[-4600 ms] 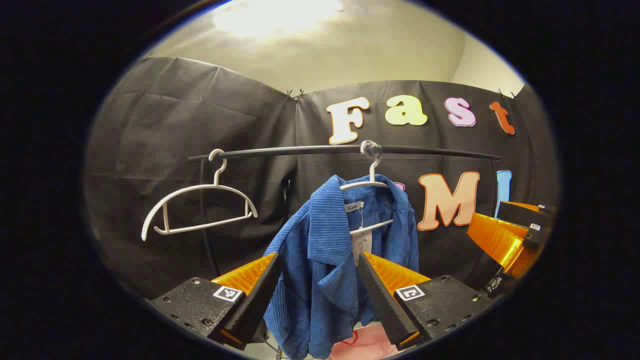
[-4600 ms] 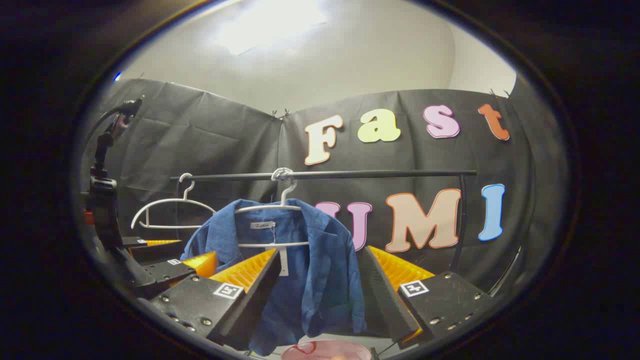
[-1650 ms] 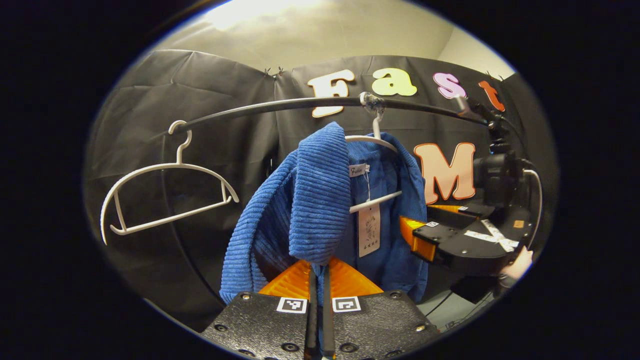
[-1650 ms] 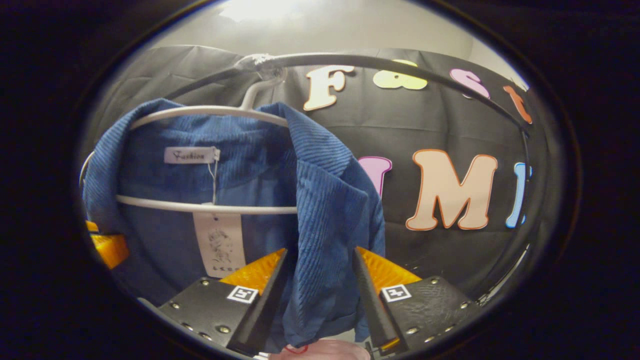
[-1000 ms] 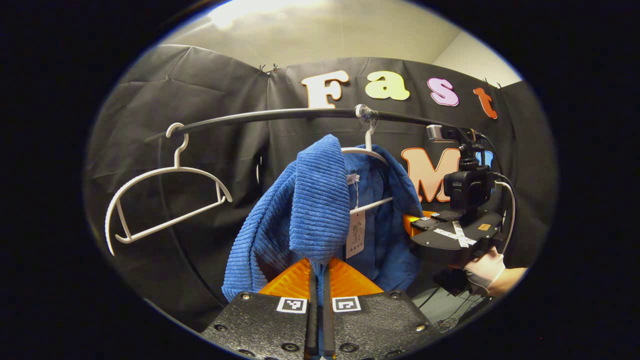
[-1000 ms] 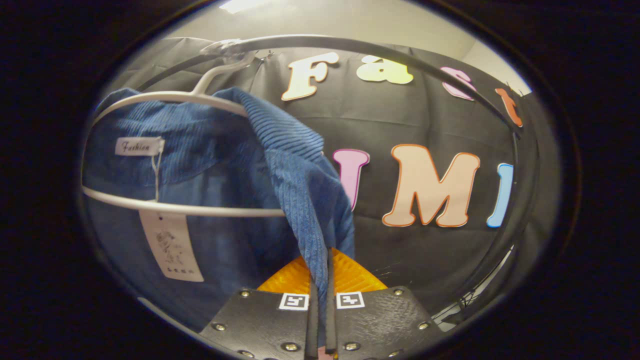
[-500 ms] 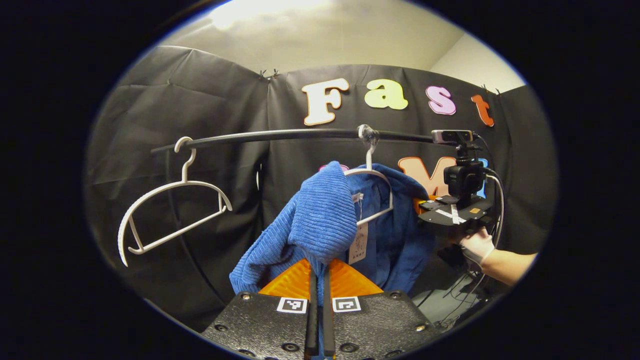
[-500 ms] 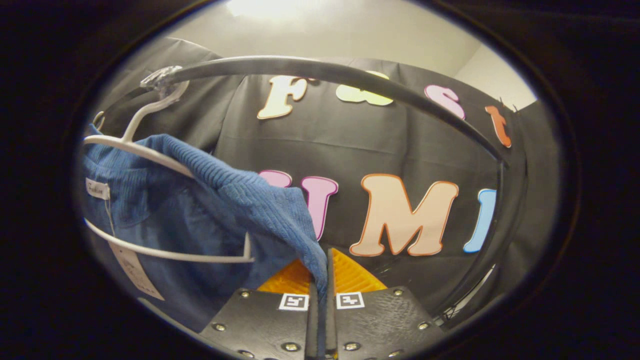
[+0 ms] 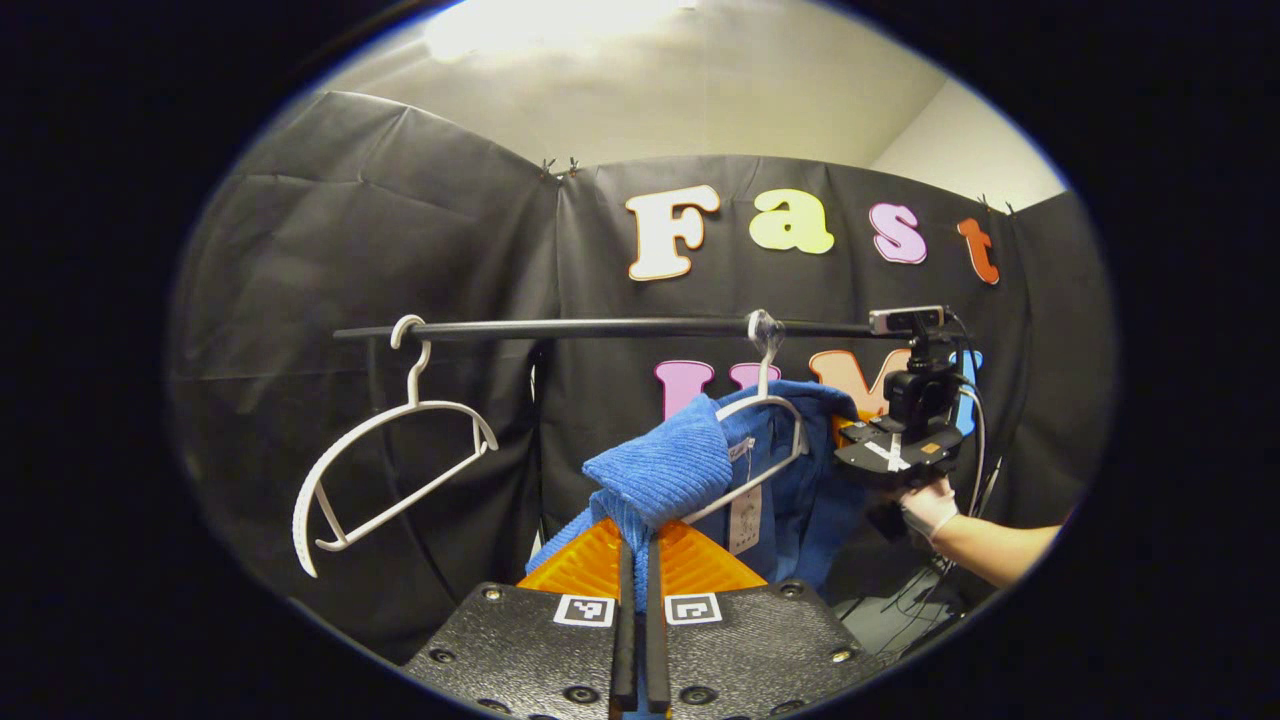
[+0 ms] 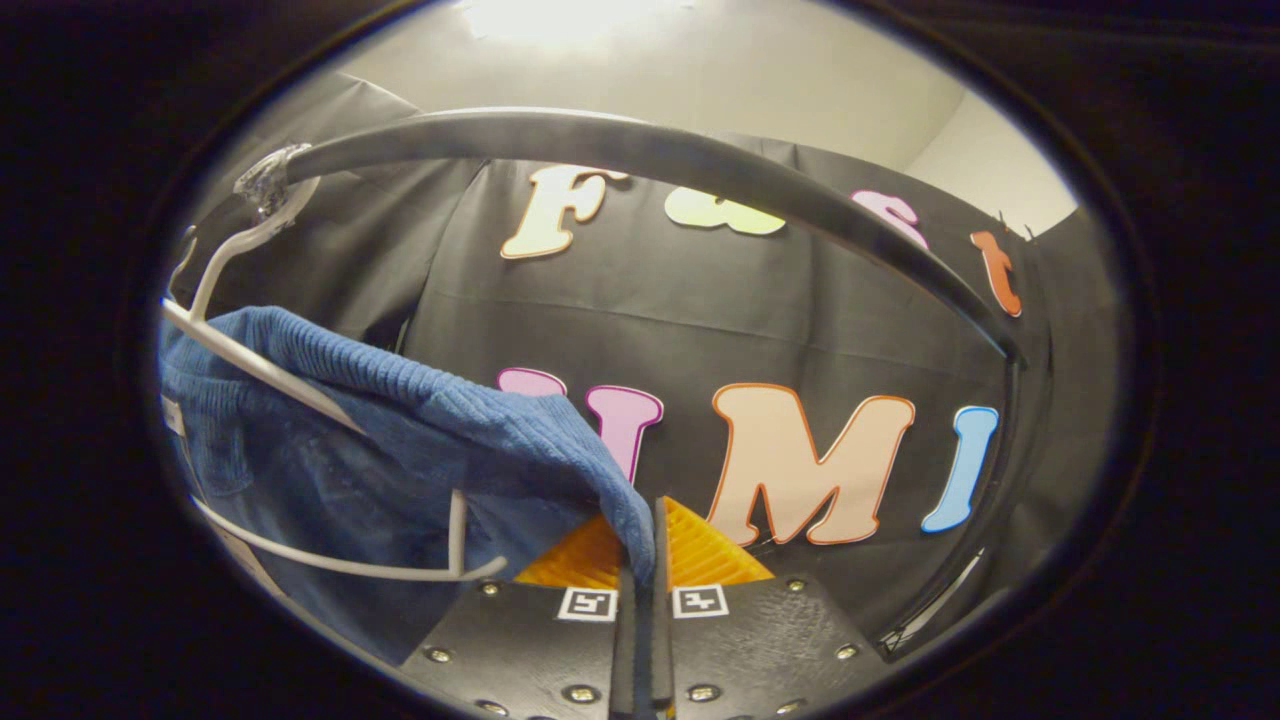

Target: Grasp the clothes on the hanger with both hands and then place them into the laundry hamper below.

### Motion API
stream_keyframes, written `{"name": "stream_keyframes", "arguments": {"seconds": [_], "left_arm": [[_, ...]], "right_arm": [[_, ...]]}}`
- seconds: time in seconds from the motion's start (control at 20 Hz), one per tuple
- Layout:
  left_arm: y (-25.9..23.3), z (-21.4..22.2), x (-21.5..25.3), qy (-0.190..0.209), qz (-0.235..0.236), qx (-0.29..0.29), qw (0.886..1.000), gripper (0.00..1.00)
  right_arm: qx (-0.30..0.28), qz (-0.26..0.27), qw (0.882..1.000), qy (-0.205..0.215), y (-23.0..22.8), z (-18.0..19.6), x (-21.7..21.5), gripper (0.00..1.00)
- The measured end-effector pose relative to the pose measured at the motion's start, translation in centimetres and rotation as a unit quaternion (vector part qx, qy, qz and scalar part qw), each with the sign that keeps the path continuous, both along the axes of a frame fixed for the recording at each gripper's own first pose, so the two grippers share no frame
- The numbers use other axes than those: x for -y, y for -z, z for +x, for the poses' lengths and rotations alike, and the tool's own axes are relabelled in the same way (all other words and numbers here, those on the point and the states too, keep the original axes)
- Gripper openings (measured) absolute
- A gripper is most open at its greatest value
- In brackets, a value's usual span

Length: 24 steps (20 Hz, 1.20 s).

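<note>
left gripper (image 9: pixel 636 640) clamps blue shirt (image 9: pixel 665 470) | right gripper (image 10: pixel 640 640) clamps shirt | black rail (image 9: pixel 600 328), spare hanger (image 9: pixel 390 470)

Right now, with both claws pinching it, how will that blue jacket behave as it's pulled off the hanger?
Likely floppy: the blue jacket folds and drapes from the left claw and right claw. Its thick ribbed cloth probably grips well. It may snag, since the white hanger sits inside it.
</note>
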<state>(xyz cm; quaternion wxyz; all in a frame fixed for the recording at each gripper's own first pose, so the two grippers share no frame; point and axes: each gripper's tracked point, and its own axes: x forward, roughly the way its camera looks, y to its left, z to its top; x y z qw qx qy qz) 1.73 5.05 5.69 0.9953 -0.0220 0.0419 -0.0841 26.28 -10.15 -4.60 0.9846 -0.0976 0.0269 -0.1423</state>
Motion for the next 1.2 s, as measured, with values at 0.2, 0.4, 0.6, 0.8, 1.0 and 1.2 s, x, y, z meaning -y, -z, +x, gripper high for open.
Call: {"name": "stream_keyframes", "arguments": {"seconds": [0.2,0.4,0.6,0.8,1.0,1.2], "left_arm": [[-1.6,0.3,-1.0,0.004,-0.018,0.006,1.0,0.05],[-2.0,0.8,-2.2,0.011,-0.029,-0.005,1.0,0.03],[-2.4,1.0,-3.2,0.025,-0.07,-0.016,0.997,0.04],[-2.0,1.8,-4.6,0.03,-0.083,-0.04,0.995,0.04],[-1.4,2.3,-5.5,0.046,-0.05,-0.073,0.995,0.05],[-0.8,3.0,-6.8,0.047,0.025,-0.087,0.995,0.05]], "right_arm": [[0.004,0.004,1.0,-0.003,0.0,0.4,0.0,0.06],[0.006,-0.002,1.0,-0.007,0.1,0.5,0.1,0.06],[0.01,-0.001,1.0,-0.011,-0.2,0.7,-0.1,0.06],[0.012,-0.004,1.0,-0.016,-0.4,0.8,-0.2,0.06],[0.01,-0.004,1.0,-0.021,-0.2,0.6,-0.4,0.06],[0.007,-0.004,1.0,-0.024,0.1,0.3,-0.5,0.06]]}}
